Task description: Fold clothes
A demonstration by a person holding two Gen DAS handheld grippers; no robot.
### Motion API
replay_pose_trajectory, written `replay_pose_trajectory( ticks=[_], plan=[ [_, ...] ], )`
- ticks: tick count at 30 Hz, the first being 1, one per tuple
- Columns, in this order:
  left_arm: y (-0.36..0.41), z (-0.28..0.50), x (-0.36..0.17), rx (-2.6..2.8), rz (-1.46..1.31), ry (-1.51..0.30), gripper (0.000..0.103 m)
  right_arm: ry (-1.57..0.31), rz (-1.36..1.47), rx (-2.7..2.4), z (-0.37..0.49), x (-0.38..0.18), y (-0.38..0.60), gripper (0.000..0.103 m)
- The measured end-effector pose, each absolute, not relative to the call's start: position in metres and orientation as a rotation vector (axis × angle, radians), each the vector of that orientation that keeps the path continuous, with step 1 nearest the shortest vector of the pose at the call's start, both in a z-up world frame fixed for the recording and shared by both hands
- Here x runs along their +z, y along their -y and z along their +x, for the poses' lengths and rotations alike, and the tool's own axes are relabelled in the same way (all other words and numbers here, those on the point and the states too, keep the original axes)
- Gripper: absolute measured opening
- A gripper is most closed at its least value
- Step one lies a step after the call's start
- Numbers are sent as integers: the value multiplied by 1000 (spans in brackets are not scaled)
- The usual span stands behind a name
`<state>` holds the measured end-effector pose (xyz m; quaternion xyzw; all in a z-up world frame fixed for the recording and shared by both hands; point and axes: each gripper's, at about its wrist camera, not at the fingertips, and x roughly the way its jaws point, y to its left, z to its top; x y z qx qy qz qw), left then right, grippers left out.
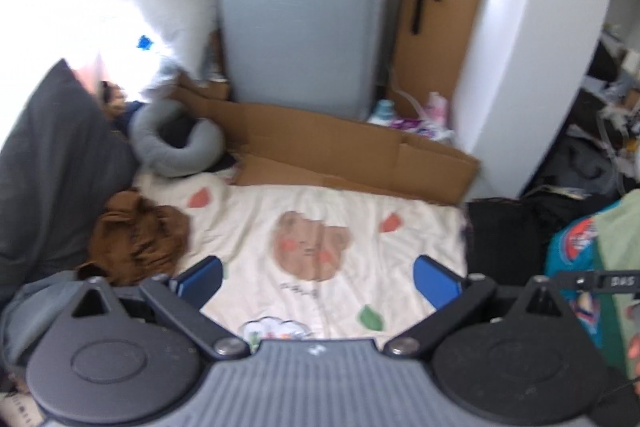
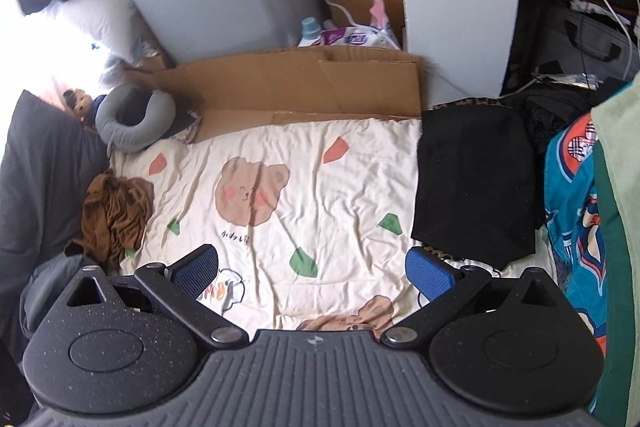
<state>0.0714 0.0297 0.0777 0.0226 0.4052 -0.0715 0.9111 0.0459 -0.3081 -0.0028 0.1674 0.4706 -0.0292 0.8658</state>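
So both grippers are just hanging above the bed with nothing in them: the left gripper (image 1: 318, 277) has its blue pads spread wide over the cream bear-print sheet (image 1: 360, 211), and the right gripper (image 2: 312, 267) is spread the same way over the same sheet, a bit closer to the black garment (image 2: 474, 183). That black piece already looks folded, a neat flat rectangle parked at the right edge of the sheet, probably put there to keep the middle free as a working area. The one that looks like it still needs doing is the brown garment (image 2: 116, 215), bunched in a crumpled heap at the left edge of the sheet, right up against the dark grey pillow (image 2: 44, 163). It's well apart from both grippers, off to the left of each, so the next move is probably a reach over there to drag it into the open middle where it can be laid flat. With the pads open this wide, either gripper seems ready to pinch an edge, though a wadded heap like that will likely need both to find corners and shake it out. Behind the bed there's flattened cardboard (image 2: 304, 83), a grey neck pillow (image 2: 132, 123) at the head corner, and a grey washing machine (image 1: 300, 15). A blue patterned fabric (image 2: 572, 195) hangs along the right side; can't tell if it's part of the pile.
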Motion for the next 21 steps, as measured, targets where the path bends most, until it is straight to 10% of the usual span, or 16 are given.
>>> replay_pose_trajectory(
  ticks=[21],
  plan=[
    [-42, 23, 4, -107, -105, -884, 103, -1017, 277, 56, 26, -7, 266, 103]
  ],
)
